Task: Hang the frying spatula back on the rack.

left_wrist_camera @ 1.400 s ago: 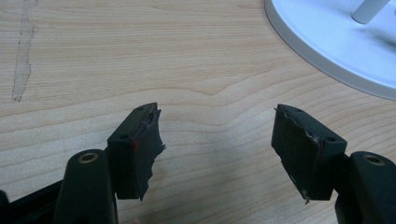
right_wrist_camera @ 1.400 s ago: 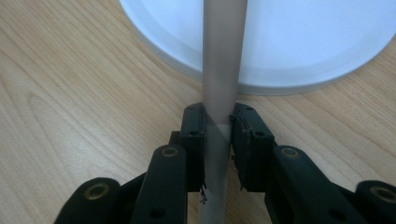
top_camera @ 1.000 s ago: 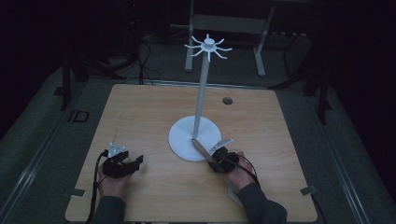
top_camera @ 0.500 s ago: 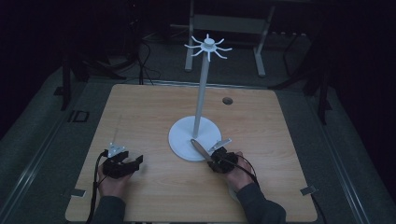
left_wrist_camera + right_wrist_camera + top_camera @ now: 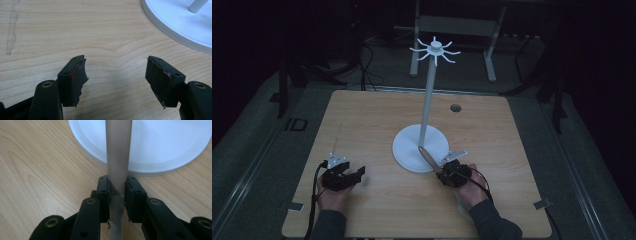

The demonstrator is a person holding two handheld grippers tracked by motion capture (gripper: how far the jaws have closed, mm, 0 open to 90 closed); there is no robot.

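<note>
Jaws of the right gripper (image 5: 117, 195) clamp a grey strip (image 5: 118, 157) rising up frame centre over the white stand base (image 5: 160, 147). Left gripper (image 5: 116, 75), lower left in the high view, stands parted above bare table (image 5: 50, 30).

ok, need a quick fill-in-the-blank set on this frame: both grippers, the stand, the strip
1. The right gripper is shut on a thin grey-beige ____.
2. The left gripper has its jaws ____, with nothing between them.
3. The strip reaches out over the round white ____ of the stand.
4. The stand rests on a ____ table.

Missing words: strip; open; base; wooden
</note>
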